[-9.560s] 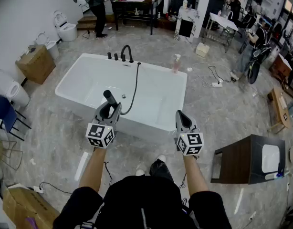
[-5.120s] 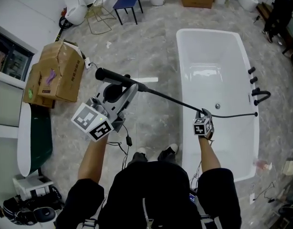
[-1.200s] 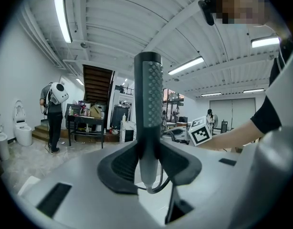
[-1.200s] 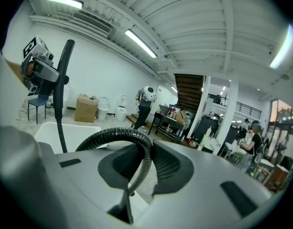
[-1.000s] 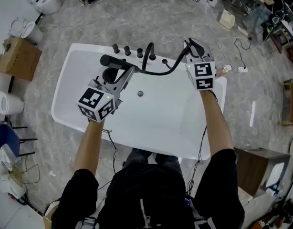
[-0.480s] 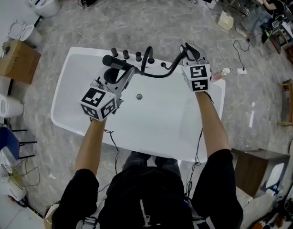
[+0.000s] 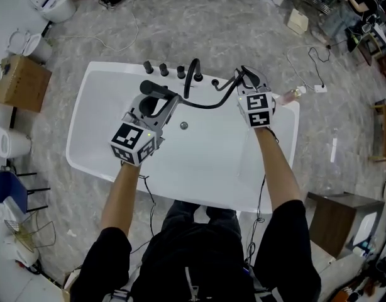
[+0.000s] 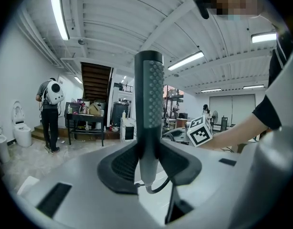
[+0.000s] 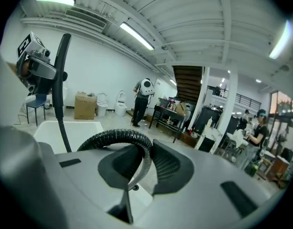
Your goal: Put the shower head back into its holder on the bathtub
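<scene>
Shower head [image 7: 154, 88] is gripped by its handle in the left gripper [image 7: 160, 100], jaws shut firmly on it. It hangs over the bathtub [image 7: 80, 150] at the upper centre-left of the head view, just below the row of knobs [image 7: 163, 70]. The right gripper [image 7: 246, 75], at upper centre-right, has its jaws nearly together and pinched on the black ribbed hose [image 7: 209, 104]. Compared with a second ago, both grippers have sunk toward the tub's far rim. The hose, which arched up beside the spout [image 7: 193, 68], now sags in a loop across the basin below it. I read this as the final lowering toward the holder, which seems to be among the fittings on that far rim, though I cannot tell which one it is. The head is not yet seated and remains clear of the rim. The handle's lower end probably still has to be guided into the socket while the right gripper manages the slack.
</scene>
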`<state>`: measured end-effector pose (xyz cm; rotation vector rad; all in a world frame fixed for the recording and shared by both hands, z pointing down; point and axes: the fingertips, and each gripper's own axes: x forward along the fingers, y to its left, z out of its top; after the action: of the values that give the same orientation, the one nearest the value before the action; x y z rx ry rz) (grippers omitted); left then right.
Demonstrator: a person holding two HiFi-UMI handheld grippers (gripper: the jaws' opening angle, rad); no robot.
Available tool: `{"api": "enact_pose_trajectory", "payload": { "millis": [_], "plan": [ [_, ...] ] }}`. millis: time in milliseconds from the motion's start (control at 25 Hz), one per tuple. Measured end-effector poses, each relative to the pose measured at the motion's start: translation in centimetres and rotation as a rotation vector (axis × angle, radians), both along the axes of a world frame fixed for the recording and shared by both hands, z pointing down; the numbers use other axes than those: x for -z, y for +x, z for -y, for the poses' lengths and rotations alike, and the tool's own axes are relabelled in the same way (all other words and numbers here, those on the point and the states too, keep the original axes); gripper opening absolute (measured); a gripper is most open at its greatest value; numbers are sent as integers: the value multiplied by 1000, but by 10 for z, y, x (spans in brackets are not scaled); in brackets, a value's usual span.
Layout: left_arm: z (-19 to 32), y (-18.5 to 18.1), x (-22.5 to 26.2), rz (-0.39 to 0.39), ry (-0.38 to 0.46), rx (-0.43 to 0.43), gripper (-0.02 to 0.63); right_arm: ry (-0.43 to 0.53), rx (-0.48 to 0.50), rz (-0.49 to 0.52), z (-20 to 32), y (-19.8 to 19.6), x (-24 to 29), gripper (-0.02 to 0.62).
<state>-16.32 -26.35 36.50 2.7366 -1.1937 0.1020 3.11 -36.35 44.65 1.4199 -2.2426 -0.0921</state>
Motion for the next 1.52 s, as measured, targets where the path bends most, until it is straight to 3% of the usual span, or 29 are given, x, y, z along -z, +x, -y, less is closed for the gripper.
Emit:
{"api": "enact_pose_trajectory", "payload": {
  "millis": [280, 800, 1520],
  "plan": [
    [-2, 3, -23, 18, -16, -3, 150, -36, -1, -1, -3, 3, -28, 72],
    [8, 10, 3, -21, 23, -2, 150, 79, 8, -4, 17, 3, 31, 71],
    [17, 5, -53, 6, -40, 34, 150, -42, 7, 14, 28, -6, -53, 72]
  ]
}}
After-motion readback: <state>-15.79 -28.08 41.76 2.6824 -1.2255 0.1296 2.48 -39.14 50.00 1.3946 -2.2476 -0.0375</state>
